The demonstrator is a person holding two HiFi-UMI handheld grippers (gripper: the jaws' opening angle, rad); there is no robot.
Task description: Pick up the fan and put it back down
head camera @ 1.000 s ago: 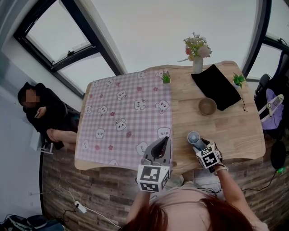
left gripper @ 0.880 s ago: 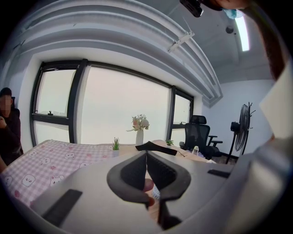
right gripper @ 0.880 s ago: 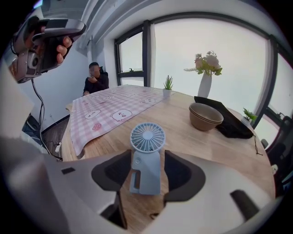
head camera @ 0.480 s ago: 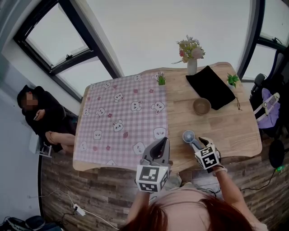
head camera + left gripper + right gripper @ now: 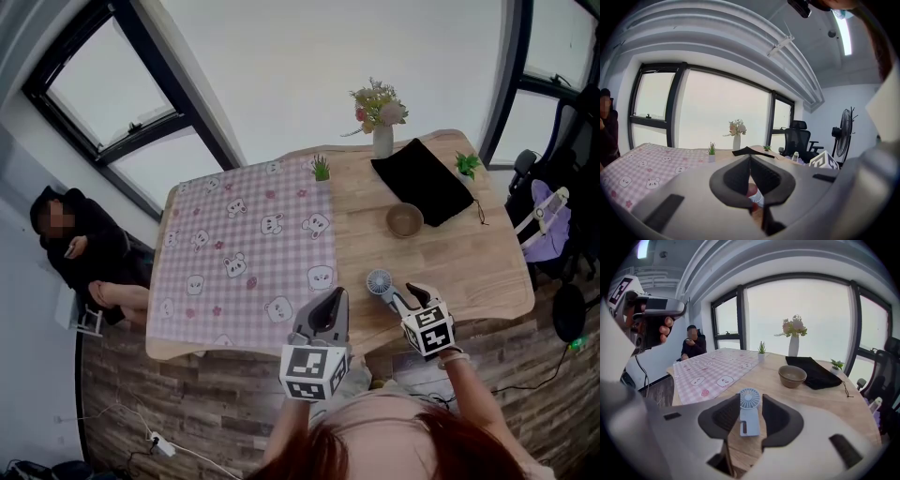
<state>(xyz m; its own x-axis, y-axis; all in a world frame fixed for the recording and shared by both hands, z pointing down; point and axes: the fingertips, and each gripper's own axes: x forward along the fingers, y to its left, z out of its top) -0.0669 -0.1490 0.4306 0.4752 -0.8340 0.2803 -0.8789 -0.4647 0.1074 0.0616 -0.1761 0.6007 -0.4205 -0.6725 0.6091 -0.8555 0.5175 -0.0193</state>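
Observation:
A small pale-blue hand fan (image 5: 379,282) sits near the front edge of the wooden table (image 5: 469,267). My right gripper (image 5: 397,293) reaches it from the front. In the right gripper view the fan (image 5: 750,420) stands upright between the jaws of the right gripper (image 5: 749,401), its round head above the pads. The jaws have just been closing and both pads now touch the handle. My left gripper (image 5: 335,297) hovers over the table's front edge beside the pink cloth. In its own view the left gripper (image 5: 750,158) has its tips together and holds nothing.
A pink checked cloth (image 5: 244,253) covers the table's left half. A brown bowl (image 5: 404,219), a black pouch (image 5: 422,183), a vase of flowers (image 5: 382,141) and two small plants stand further back. A person (image 5: 70,248) sits left of the table. Chairs stand at the right.
The right gripper's jaws have narrowed onto the fan's handle and the gripper has risen a little. The head view has drifted, so the table sits further left. The left gripper has shifted slightly.

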